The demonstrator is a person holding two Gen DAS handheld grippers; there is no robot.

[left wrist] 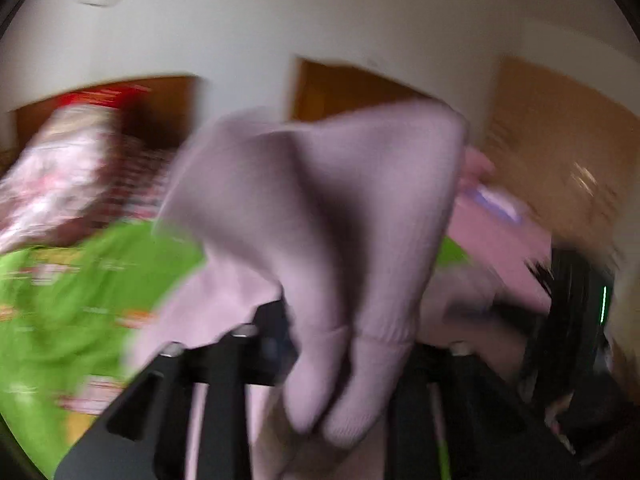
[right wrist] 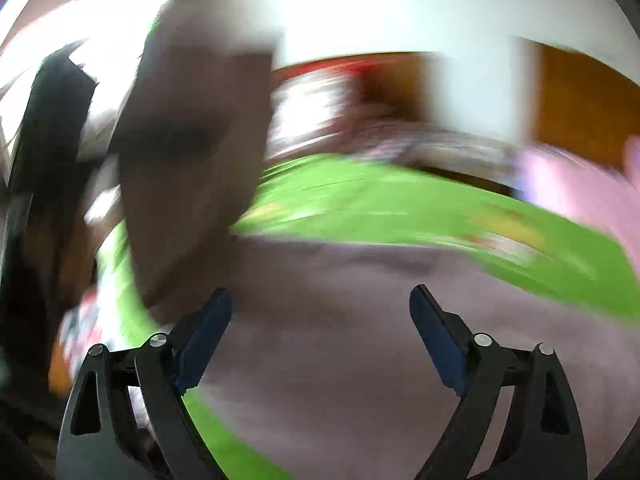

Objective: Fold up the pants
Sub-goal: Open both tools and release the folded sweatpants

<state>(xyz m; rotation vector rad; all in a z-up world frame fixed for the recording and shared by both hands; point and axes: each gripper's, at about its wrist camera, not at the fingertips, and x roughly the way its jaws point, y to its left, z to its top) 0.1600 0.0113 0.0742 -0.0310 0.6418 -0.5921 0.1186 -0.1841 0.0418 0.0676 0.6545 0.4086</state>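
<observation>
Both views are heavily motion-blurred. In the left wrist view, the pale lilac pants (left wrist: 320, 184) hang bunched in mid-air over my left gripper (left wrist: 356, 332). Its black fingers (left wrist: 260, 332) stand apart with the cloth draped between them, and the pads are hidden. My right gripper (left wrist: 576, 308) shows as a black body with a green light at the right edge. In the right wrist view, my right gripper (right wrist: 320, 296) is open wide with bare blue pads (right wrist: 204, 336). Below it the pants (right wrist: 340, 320) lie spread on the green bedspread (right wrist: 380, 200), and a lifted flap (right wrist: 188, 140) hangs at the upper left.
The green bedspread (left wrist: 80, 288) covers the bed. Red-and-white patterned bedding (left wrist: 60, 176) lies at its far side. Pink bedding (left wrist: 496, 240) (right wrist: 580, 188) sits to the right. Brown wooden panels (left wrist: 560, 140) and a white wall (left wrist: 320, 20) stand behind.
</observation>
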